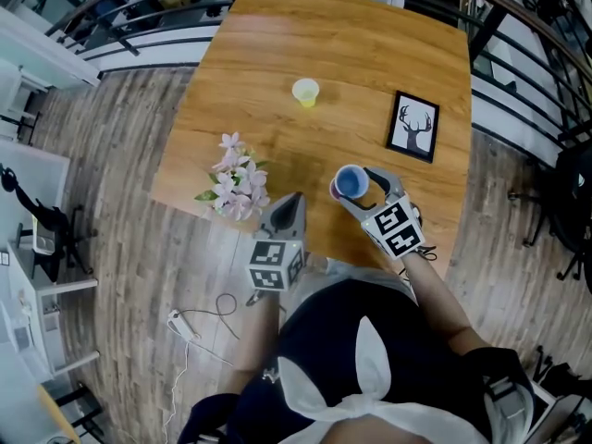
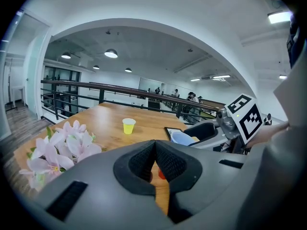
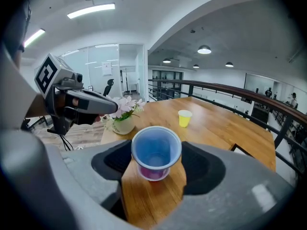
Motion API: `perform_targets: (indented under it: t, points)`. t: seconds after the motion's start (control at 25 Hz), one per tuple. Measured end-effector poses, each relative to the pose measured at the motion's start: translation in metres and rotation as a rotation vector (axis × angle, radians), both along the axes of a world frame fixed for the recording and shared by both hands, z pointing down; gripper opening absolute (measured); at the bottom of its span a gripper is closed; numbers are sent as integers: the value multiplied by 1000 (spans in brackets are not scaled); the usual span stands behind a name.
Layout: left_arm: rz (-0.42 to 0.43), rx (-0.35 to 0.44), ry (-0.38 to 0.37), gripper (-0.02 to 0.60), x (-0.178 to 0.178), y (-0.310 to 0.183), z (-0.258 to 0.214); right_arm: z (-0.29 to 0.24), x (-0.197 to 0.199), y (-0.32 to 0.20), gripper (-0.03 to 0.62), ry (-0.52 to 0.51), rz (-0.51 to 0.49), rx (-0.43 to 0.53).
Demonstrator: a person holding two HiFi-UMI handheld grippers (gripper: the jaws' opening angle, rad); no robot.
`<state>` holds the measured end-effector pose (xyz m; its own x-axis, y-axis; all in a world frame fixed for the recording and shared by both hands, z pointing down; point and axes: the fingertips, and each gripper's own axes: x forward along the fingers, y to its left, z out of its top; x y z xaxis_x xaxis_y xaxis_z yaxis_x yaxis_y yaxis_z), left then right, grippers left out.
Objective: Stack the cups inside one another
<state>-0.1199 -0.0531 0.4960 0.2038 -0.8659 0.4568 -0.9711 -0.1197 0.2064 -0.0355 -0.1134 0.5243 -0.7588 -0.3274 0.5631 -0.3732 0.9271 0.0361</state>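
The right tool (image 3: 154, 158) grips the blue cup (image 1: 351, 182) upright, its jaws wide on the cup's sides, directly over the pink cup (image 3: 152, 173) near the tabletop's (image 1: 351, 54) near edge. The left tool (image 1: 295, 199) is closed and empty beside the flowers (image 1: 236, 178). The yellow cup (image 1: 305, 92) stands well apart.

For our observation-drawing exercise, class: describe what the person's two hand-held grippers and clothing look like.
The left gripper and right gripper look alike. Each has a smooth grey moulded body, rounded jaws lined with black ribbed pads, and a white cube printed with black square markers. The person wears a dark top with white ties.
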Motion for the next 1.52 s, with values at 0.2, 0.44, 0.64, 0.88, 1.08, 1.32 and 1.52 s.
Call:
perform_targets:
  t: [0.2, 0.44, 0.64, 0.88, 1.08, 1.32, 1.52]
  points:
    - [-2, -10, -8, 16, -2, -5, 7, 19, -2, 1, 322, 33, -18, -51]
    - [1, -36, -6, 17, -1, -7, 16, 38, -4, -1, 324, 42, -28, -74]
    - [2, -46, -10, 17, -1, -8, 23, 52, -6, -3, 333, 37, -32, -95]
    - [0, -58, -7, 17, -5, -10, 29, 59, -11, 1, 351, 31, -41, -154]
    - [6, -62, -3, 17, -4, -15, 30, 49, -10, -7, 351, 13, -28, -157]
    - [20, -62, 14, 17, -1, -22, 35, 24, -15, -31, 351, -30, -12, -121]
    - [39, -60, 16, 17, 2, -28, 36, -2, -25, -53, 351, -60, -23, -68]
